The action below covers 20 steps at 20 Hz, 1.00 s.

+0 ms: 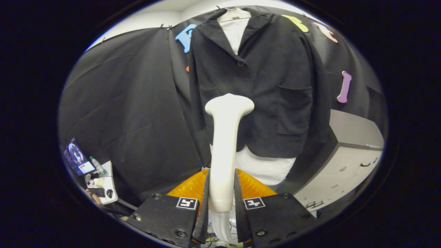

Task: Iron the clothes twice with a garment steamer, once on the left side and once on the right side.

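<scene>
Before the hanging jacket (pixel 262 86), the gripper (pixel 222 196) clamps the upright steamer (pixel 225 137) between both fingers.

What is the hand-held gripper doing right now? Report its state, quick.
Hand-held gripper: shut on the steamer, both fingers pressing its handle, head up in front of the black jacket.

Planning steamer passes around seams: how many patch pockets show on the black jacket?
2: one pocket beside the white steamer head; another partly behind it. The claw grips the steamer's handle.
</scene>
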Available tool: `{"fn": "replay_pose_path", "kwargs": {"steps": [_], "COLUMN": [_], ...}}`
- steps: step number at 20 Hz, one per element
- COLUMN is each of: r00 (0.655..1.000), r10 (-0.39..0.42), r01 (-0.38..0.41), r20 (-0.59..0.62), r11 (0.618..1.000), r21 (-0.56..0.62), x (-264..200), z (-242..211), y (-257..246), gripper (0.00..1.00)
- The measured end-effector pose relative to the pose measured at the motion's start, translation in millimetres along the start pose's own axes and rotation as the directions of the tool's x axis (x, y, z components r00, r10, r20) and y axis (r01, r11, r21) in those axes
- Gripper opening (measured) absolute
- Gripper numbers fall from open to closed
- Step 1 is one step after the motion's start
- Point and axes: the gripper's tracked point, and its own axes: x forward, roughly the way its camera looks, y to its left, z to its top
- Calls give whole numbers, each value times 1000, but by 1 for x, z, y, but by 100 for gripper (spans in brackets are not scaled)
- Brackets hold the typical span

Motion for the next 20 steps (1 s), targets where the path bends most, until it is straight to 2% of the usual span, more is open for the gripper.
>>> {"fn": "replay_pose_path", "kwargs": {"steps": [4,20], "r00": [1000,993], "r10": [-8,-119], "r01": [8,117], "r20": [3,0], "r11": [1000,977], "r21": [29,180], "x": [-33,-208], "z": [-11,-144], "y": [-36,-217], "gripper": [36,35]}}
